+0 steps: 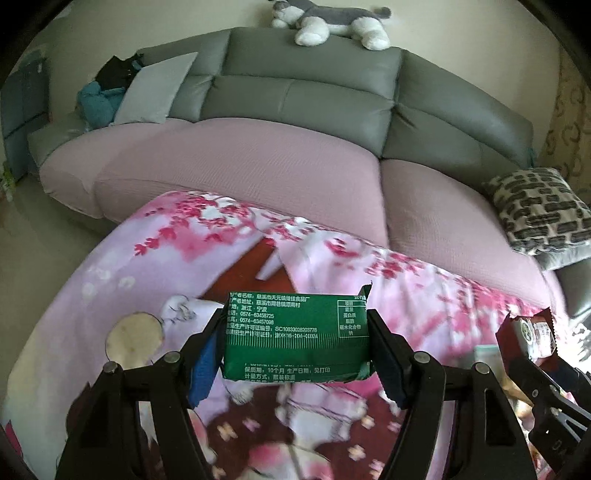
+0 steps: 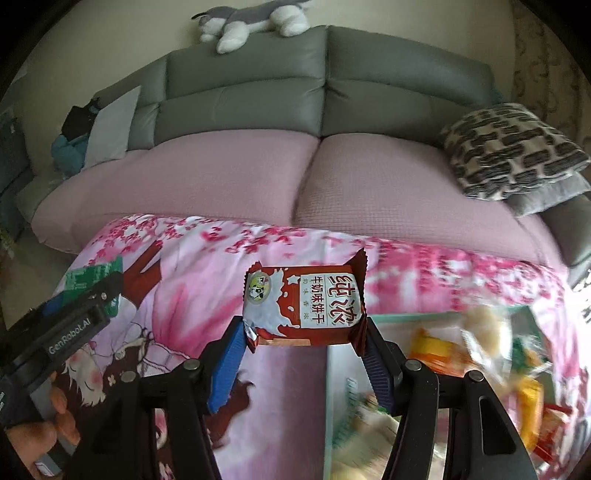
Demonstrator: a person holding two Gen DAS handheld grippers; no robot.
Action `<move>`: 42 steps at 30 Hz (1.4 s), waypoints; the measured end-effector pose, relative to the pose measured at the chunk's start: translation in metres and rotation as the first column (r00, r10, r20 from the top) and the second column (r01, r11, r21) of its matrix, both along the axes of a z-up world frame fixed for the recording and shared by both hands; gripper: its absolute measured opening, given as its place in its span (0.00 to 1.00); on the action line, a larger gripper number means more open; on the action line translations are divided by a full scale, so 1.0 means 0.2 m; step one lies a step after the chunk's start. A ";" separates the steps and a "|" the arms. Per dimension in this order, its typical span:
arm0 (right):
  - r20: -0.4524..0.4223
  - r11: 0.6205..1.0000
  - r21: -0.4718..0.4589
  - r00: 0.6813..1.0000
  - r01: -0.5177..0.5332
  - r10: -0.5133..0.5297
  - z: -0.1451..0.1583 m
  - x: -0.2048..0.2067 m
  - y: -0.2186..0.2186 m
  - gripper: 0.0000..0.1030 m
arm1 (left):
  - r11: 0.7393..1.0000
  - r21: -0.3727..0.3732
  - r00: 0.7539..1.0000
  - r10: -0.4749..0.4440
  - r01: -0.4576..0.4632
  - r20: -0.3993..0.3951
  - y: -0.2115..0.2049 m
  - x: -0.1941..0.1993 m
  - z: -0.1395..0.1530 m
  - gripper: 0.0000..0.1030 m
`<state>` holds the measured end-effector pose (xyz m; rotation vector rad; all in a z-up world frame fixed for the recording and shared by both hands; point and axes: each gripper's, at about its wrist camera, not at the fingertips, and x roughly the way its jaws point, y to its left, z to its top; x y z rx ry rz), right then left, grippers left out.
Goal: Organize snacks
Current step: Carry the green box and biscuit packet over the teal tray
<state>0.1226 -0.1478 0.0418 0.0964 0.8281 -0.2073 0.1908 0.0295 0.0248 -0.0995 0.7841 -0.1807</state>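
On my left wrist feed I see the left gripper [image 1: 295, 341] clamped on a green foil snack packet with white printed text [image 1: 295, 338], its blue-padded fingers [image 1: 202, 369] pressing both short ends and holding it clear of the cloth below. At that feed's right edge I catch only a sliver of the right gripper [image 1: 532, 343] and the sawtooth end of its packet.

My right wrist feed shows that load in full: the right gripper [image 2: 303, 332] is closed on a red-and-white biscuit wrapper with a cow sticker [image 2: 304, 304], pinched at its crimped ends and lifted above the cloth. Only here do I see the pale tray of mixed snacks [image 2: 345, 384] low on the right, blurred, with orange and yellow packs inside, and the person's hand [image 2: 44, 435] wrapped around the left gripper's handle at the lower left.

Both feeds look over a pink cartoon-print cloth with blossoms [image 1: 110, 280] spread on the work surface. Behind it stands a grey leather sofa [image 1: 303, 92] with pink seat covers, a black-and-white patterned cushion [image 1: 539, 210] at its right end, a pale grey pillow [image 1: 159, 88] at its left, and a grey-and-white plush dog [image 1: 332, 20] lying along the backrest.
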 end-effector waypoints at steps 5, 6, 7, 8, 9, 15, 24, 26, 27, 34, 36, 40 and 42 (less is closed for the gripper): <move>0.022 0.999 0.021 0.999 0.029 -0.030 0.12 -0.16 -0.05 0.62 | 0.999 -0.028 0.999 -0.045 0.045 0.006 -0.08 -0.17 0.13 0.71; 0.025 0.999 0.026 0.999 0.033 -0.034 0.14 -0.19 -0.06 0.62 | 0.998 -0.033 0.999 -0.053 0.053 0.006 -0.10 -0.21 0.15 0.71; 0.031 0.999 0.031 0.999 0.040 -0.041 0.17 -0.23 -0.07 0.62 | 0.997 -0.038 0.998 -0.060 0.061 0.007 -0.11 -0.24 0.17 0.71; 0.034 0.998 0.034 0.998 0.044 -0.046 0.19 -0.26 -0.08 0.62 | 0.997 -0.041 0.997 -0.072 0.072 0.007 -0.13 -0.28 0.20 0.71; 0.039 0.998 0.037 0.998 0.052 -0.053 0.22 -0.30 -0.09 0.62 | 0.995 -0.041 0.996 -0.085 0.086 0.009 -0.14 -0.33 0.22 0.71; 0.059 0.992 0.050 0.991 0.114 -0.117 0.34 -0.54 -0.17 0.62 | 0.990 -0.022 0.990 -0.140 0.141 0.017 -0.23 -0.54 0.32 0.72; 0.091 0.973 0.065 0.970 0.222 -0.227 0.41 -0.85 -0.34 0.62 | 0.971 0.032 0.971 -0.237 0.236 0.039 -0.39 -0.76 0.39 0.72; 0.088 0.968 0.071 0.966 0.239 -0.245 0.40 -0.88 -0.37 0.62 | 0.967 0.034 0.967 -0.252 0.251 0.040 -0.43 -0.80 0.38 0.72; 0.085 0.966 0.075 0.964 0.247 -0.253 0.38 -0.90 -0.39 0.62 | 0.966 0.035 0.966 -0.256 0.255 0.037 -0.45 -0.81 0.37 0.72; 0.065 0.947 0.087 0.947 0.308 -0.314 0.27 -0.95 -0.51 0.62 | 0.943 0.051 0.944 -0.330 0.329 0.001 -0.62 -0.84 0.23 0.72; 0.054 0.942 0.087 0.943 0.325 -0.330 0.23 -0.94 -0.53 0.62 | 0.937 0.056 0.939 -0.344 0.344 -0.012 -0.67 -0.84 0.19 0.72; 0.028 0.933 0.096 0.936 0.347 -0.351 0.14 -0.93 -0.57 0.62 | 0.932 0.055 0.933 -0.355 0.357 -0.052 -0.73 -0.82 0.09 0.71; 0.016 0.927 0.084 0.929 0.367 -0.369 0.10 -0.92 -0.59 0.62 | 0.931 0.055 0.932 -0.357 0.361 -0.070 -0.75 -0.81 0.05 0.71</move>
